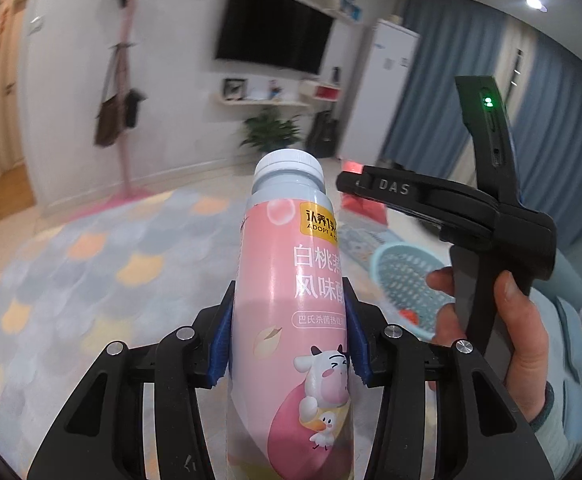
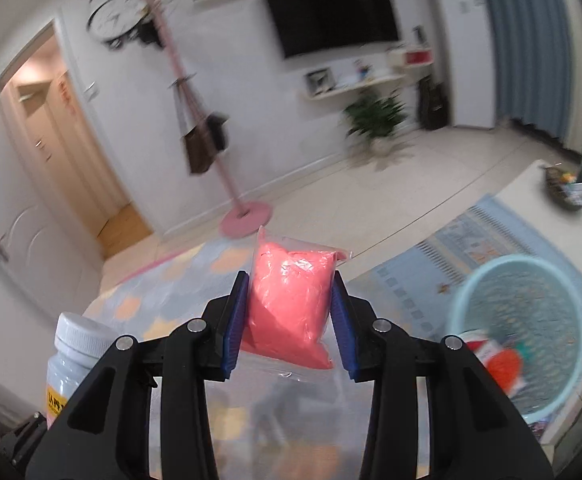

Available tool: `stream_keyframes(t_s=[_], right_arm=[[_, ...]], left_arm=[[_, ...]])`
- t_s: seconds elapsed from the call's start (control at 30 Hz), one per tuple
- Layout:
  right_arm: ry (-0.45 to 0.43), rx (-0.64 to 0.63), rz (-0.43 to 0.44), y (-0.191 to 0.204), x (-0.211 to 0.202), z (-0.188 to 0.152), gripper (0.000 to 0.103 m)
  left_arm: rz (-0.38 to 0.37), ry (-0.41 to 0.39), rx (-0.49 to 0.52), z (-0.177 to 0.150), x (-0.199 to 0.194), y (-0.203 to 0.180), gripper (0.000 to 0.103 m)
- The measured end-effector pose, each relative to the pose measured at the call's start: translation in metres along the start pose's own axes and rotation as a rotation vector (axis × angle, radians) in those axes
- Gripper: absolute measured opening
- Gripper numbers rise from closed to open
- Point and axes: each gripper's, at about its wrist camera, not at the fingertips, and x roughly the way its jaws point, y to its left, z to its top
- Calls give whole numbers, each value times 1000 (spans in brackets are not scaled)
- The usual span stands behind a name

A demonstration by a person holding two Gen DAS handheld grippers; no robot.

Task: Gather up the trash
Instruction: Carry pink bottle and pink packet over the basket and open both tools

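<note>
One rug point(image 1: 71, 272) with pastel scale shapes covers the floor, and a second, blue-striped mat point(image 2: 479, 240) lies beside it. On the far wall hangs one TV point(image 1: 275, 32); one pink coat stand point(image 2: 211, 140) rises near the doorway with two dark bags on it, and one potted plant point(image 2: 375, 116) sits under the wall shelf. A low pale table point(image 2: 531, 196) carries a small dark basket at its far end.

One light-blue bin point(image 2: 519, 328) with a perforated wall stands on the floor to the right, open mouth up, with red-and-white scraps lying inside it.

There are two pieces of trash in the air, one per gripper. The left gripper point(image 1: 289, 340) is clamped on one pink bottle point(image 1: 291, 312), blue pads pressed against both sides of its body at mid-height. The bottle's long axis runs along the fingers, white cap point(image 1: 289, 166) pointing away from the camera toward the wall, base toward the camera; its printed label faces the lens.

The right gripper point(image 2: 289, 320) pinches one clear bag point(image 2: 291, 304) packed with pink stuff, the pads dug into its two sides, fingers narrow. The bag stands on end between them, long axis pointing forward and up, its sealed edge at the far end. From the left camera, one hand point(image 1: 507, 332) grips the right tool's black handle, just right of the bottle and in front of the bin.
</note>
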Motion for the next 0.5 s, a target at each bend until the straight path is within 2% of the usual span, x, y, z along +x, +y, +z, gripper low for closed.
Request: stream_keyframes(t_s=[0.17,0.27,0.5], right_arm=[[-56,56,-90,-64,-30,12,36],[-83,135,-154,-115,-43,14,36],[-21,315,-202,-211,-32,-6,36]], left_arm=[[-62,-2,80,19,29,-52,46],[-116,8,99,28,50,-80,46],[-192,83,144,39,119,-130,46]])
